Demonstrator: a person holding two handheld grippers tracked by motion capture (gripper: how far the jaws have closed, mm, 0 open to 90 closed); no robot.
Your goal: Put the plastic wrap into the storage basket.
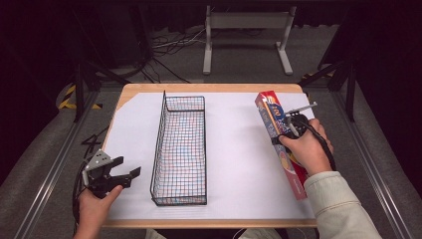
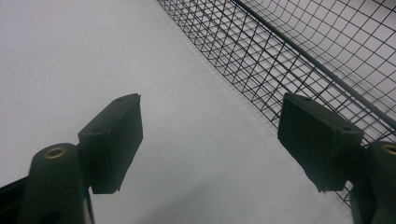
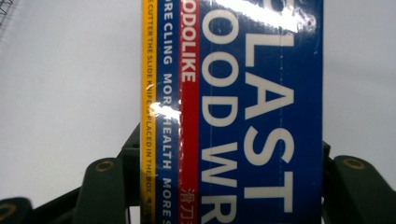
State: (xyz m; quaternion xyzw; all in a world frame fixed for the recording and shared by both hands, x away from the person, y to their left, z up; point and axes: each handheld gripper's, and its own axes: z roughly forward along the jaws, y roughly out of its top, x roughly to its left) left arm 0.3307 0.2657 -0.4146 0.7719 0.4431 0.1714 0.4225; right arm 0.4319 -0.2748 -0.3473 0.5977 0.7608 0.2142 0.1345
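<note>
Gripping glossy cardboard wrap box (image 1: 280,141): right gripper (image 1: 287,130); left gripper (image 1: 125,175) fingers spread beside black wire basket (image 1: 180,149).

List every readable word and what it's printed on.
All on the box, cut off by the frame:
"PLAST", large white letters
"OOD WR", large white letters
"ODOLIKE", red stripe
"CLING MOR... HEALTH MORE", blue strip
"CUTTER THE SLIDE KNIFE... PLACED IN THE BOX", yellow edge
Chinese characters, red stripe: unreadable
High view print: too small

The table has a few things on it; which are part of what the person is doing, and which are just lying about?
In use, as far as I can judge:
- food wrap box, clamped by the right hand-held gripper
- wire basket, probably where it goes
- left hand-held gripper, open beside the basket

Just lying about:
- white sheet on the table
- metal stand and cables on the floor behind
</note>
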